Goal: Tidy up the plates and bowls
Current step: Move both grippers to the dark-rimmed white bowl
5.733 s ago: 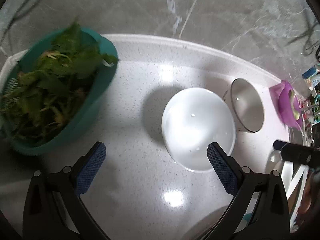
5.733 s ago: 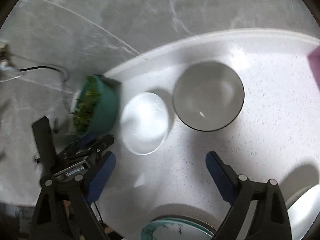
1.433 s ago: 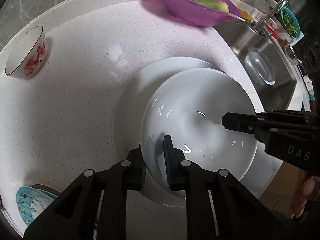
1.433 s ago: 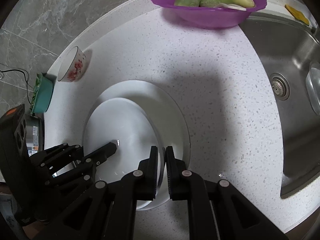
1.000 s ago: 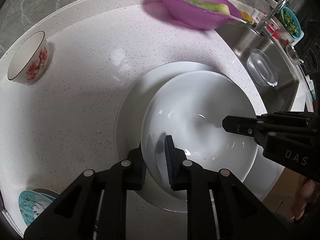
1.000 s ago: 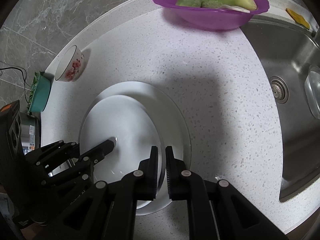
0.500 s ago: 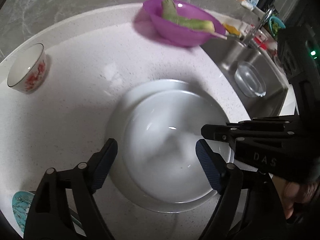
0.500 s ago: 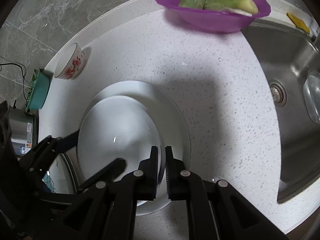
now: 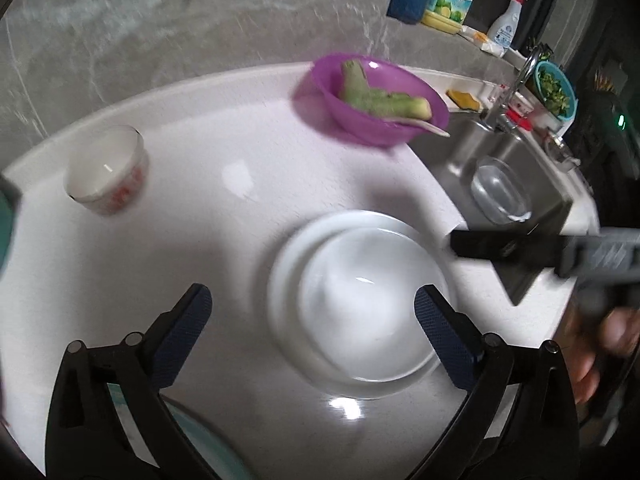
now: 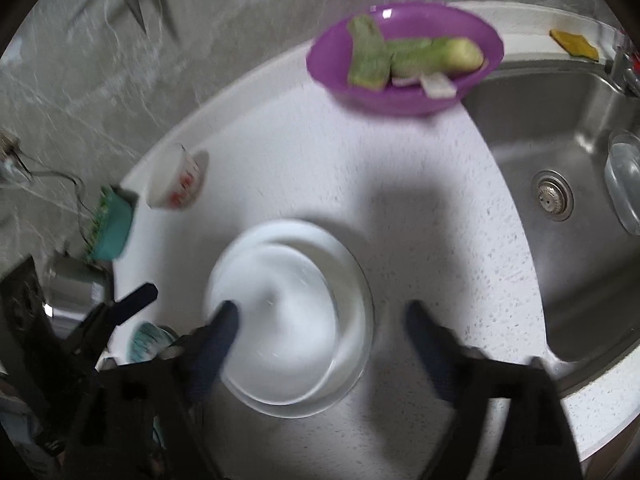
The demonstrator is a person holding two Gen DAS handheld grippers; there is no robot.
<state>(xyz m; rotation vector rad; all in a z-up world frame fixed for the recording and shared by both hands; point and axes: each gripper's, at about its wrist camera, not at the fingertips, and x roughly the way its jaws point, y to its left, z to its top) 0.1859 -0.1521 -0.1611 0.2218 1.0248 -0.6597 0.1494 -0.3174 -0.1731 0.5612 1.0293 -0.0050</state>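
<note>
Nearby: purple bowl (image 10: 404, 60), floral cup (image 10: 176, 182), sink (image 10: 560, 184).

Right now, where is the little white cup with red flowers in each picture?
Left wrist view: the small white cup with red flowers stands at the left, on the white speckled counter near its back edge.
Right wrist view: the cup is left of the middle, beside the teal basket of greens.
Shared landmark: the purple plastic bowl of green vegetable pieces, to the cup's right in both.

Glossy white bowl (image 9: 370, 316), speckled countertop (image 9: 224, 208), brushed steel sink (image 10: 576, 248)
</note>
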